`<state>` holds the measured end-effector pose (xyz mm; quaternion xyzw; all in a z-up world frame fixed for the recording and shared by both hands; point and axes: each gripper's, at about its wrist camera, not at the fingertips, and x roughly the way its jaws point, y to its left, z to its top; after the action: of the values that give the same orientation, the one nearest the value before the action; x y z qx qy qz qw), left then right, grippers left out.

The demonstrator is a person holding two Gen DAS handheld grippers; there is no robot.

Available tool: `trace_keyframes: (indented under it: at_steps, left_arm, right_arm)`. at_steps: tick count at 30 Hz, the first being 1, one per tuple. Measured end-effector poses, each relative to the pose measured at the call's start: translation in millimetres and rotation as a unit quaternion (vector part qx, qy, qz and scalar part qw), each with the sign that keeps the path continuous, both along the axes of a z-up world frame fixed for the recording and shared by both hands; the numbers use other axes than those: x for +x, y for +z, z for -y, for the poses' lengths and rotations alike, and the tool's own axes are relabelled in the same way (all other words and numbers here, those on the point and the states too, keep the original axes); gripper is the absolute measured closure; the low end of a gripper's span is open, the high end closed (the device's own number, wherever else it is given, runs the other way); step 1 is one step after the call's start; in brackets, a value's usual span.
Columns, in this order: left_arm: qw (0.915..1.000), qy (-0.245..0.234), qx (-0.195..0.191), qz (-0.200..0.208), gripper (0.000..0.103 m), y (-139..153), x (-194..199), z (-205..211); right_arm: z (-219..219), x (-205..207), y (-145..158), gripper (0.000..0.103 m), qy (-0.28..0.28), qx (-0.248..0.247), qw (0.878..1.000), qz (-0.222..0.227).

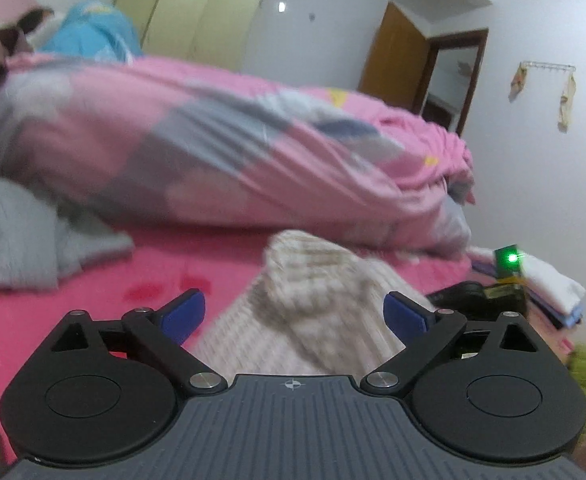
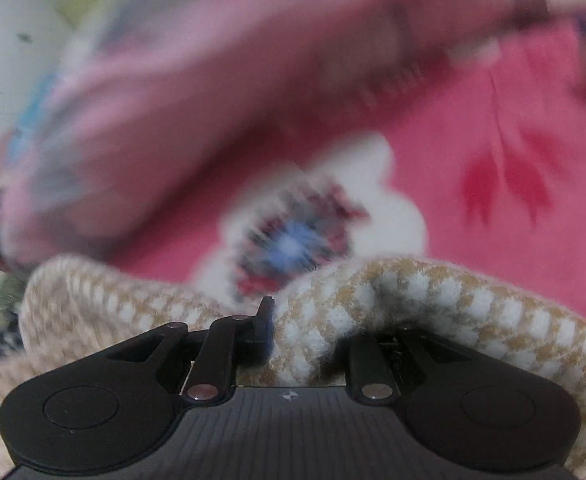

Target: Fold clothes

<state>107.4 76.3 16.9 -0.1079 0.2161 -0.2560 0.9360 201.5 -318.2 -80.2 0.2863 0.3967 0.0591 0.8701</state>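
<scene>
A grey garment [image 1: 33, 232] lies crumpled on the bed [image 1: 93, 312] at left. The left gripper [image 1: 295, 314] hovers, jaws spread, over the bunched beige checked knit [image 1: 313, 304]. The right gripper [image 2: 305, 328] pinches its hem; folding looks unfinished.

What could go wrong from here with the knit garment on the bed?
1. The right hand-held gripper pinches only a bunched fold of the beige-and-white knit garment; the thick knit could slip out when pulled.
2. The left hand-held gripper is open with the garment between its fingers, ungrasped, so a one-sided pull may drag the garment askew.
3. The grey garment and pink quilt lie close by, crowding the folding space.
</scene>
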Motion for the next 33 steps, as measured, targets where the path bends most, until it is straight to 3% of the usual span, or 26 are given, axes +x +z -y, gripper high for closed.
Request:
trace_keyframes:
  at_steps: [3,6,7,11,15,19,20,22,23,24,25,27,30,31,32,33]
  left_arm:
    - [0.9989,-0.039,0.017,-0.017,0.004,-6,-4,11]
    - [0.9967,-0.064,0.048,-0.018,0.004,-10,-10,25]
    - [0.9959,-0.069,0.056,-0.017,0.003,-10,-13,29]
    - [0.9903,-0.092,0.103,-0.014,0.002,-16,-19,47]
    - [0.9842,-0.095,0.149,-0.001,0.005,-26,-25,65]
    - [0.9836,-0.084,0.159,0.014,0.038,-24,-29,72]
    - [0.9847,-0.081,0.153,0.015,0.05,-21,-29,72]
    - [0.9867,-0.076,0.143,0.016,0.063,-15,-29,71]
    - [0.9876,-0.073,0.137,0.017,0.074,-11,-28,71]
    - [0.9883,-0.072,0.133,0.021,0.077,-7,-28,71]
    - [0.9888,-0.071,0.128,0.028,0.082,-3,-29,72]
    - [0.9894,-0.068,0.12,0.047,0.086,8,-30,71]
    - [0.9876,-0.062,0.109,0.094,0.095,28,-32,68]
    - [0.9865,-0.062,0.107,0.108,0.095,35,-31,67]
    - [0.9861,-0.062,0.103,0.115,0.095,41,-28,67]
    - [0.986,-0.063,0.099,0.119,0.095,48,-23,66]
  right_arm:
    - [23,-11,-11,0.078,-0.015,0.081,0.997,-0.003]
    - [34,-34,0,0.059,-0.018,0.1,0.995,0.01]
    - [36,-44,8,0.052,-0.018,0.093,0.995,0.022]
    - [37,-92,48,0.04,0.006,0.05,0.995,0.089]
    - [9,-153,66,0.03,0.07,-0.045,0.985,0.153]
    - [-24,-213,82,0.007,0.137,-0.148,0.956,0.212]
    - [-32,-228,86,0.004,0.153,-0.174,0.946,0.226]
    - [-54,-238,80,0.002,0.175,-0.235,0.927,0.232]
    - [-66,-240,74,0.002,0.184,-0.267,0.917,0.231]
    - [-75,-239,68,0.003,0.189,-0.29,0.911,0.225]
    - [-77,-235,62,0.005,0.186,-0.3,0.911,0.212]
    - [-76,-224,52,0.022,0.174,-0.307,0.917,0.185]
    - [-63,-216,52,0.049,0.148,-0.277,0.934,0.173]
    - [-57,-215,55,0.066,0.136,-0.271,0.936,0.176]
    - [-49,-215,58,0.077,0.122,-0.263,0.94,0.181]
    - [-42,-214,62,0.078,0.108,-0.255,0.943,0.186]
